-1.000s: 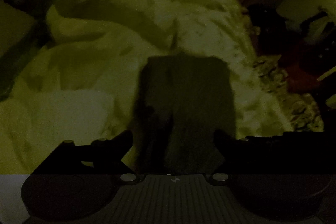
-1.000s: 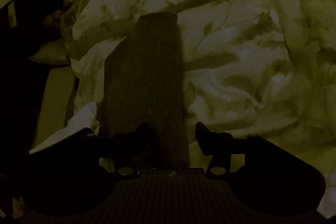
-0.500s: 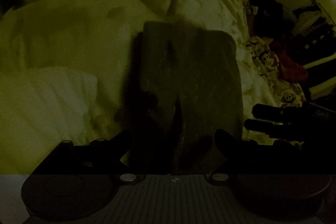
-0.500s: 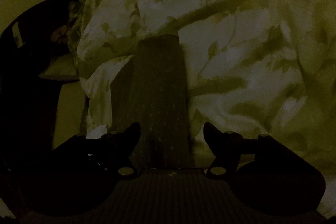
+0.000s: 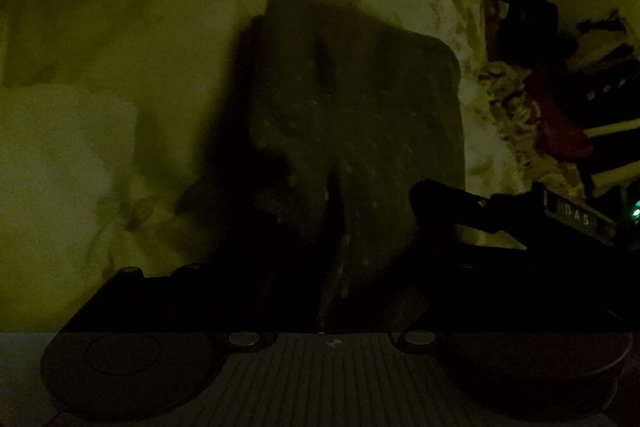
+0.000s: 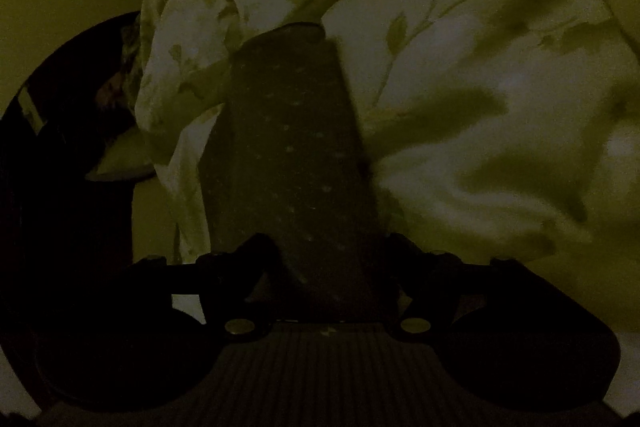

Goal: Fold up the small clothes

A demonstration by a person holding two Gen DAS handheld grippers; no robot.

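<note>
Two claws work one dark dotted garment [image 5: 352, 131] lying on the leaf-print duvet [image 6: 460, 75]: my right claw [image 6: 326, 259], jaws just widened, straddles it unpressed; my left claw [image 5: 332, 291] I cannot tell. I'd lower evenly, keeping edges aligned.

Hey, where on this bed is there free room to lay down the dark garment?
Free: the rumpled leaf-print duvet on either side of the dark garment, widest on its left, above a paler patch. Crowded: the patterned fabric and dark clutter past the duvet's right edge in the left wrist view.
</note>
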